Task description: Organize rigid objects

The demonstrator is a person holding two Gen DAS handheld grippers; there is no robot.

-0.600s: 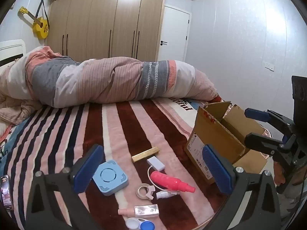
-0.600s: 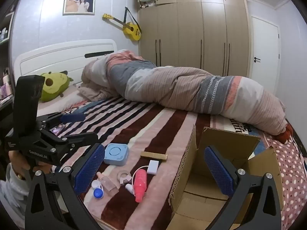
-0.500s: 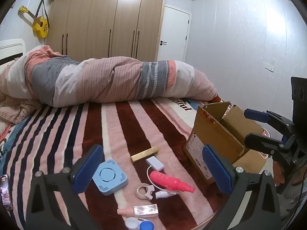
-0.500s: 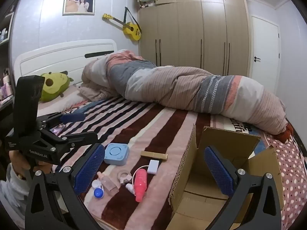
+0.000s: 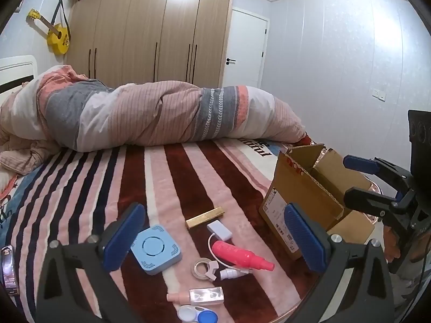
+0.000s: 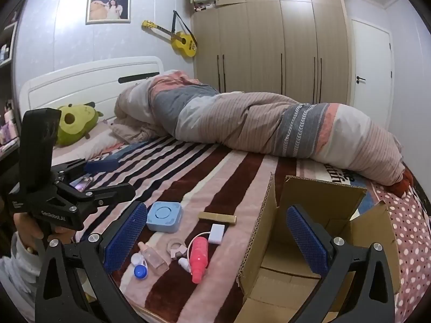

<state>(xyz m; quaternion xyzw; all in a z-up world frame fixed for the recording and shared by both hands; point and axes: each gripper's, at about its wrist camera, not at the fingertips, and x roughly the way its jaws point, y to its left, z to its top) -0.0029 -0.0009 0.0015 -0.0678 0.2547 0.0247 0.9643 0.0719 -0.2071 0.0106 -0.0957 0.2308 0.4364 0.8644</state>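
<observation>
Both of my grippers hang spread and empty above the bed (image 5: 167, 167): my left gripper (image 5: 212, 238) over the scattered small things, my right gripper (image 6: 216, 238) over the near wall of the cardboard box (image 6: 317, 207), which stands open just right of the pile.

Everything to be sorted lies left of the box on the striped blanket: a gold bar (image 5: 205, 216) farthest back, a white adapter (image 5: 219, 230) with its thin cord, a pink bottle (image 5: 242, 255), a blue square gadget (image 5: 156, 250), a tape ring (image 5: 203, 268), a small clear bottle (image 5: 206, 295) and a lens case (image 5: 198, 317) nearest the bed's edge.

What worries me is crowding. The pink bottle lies across the adapter's cord, so lifting either could drag the other. The blanket is soft, so pressing down may sink a flat piece rather than pinch it. The lens case sits close to the edge and a nudge could send it off. The box flaps stand up; I could clip one and tip the box.
</observation>
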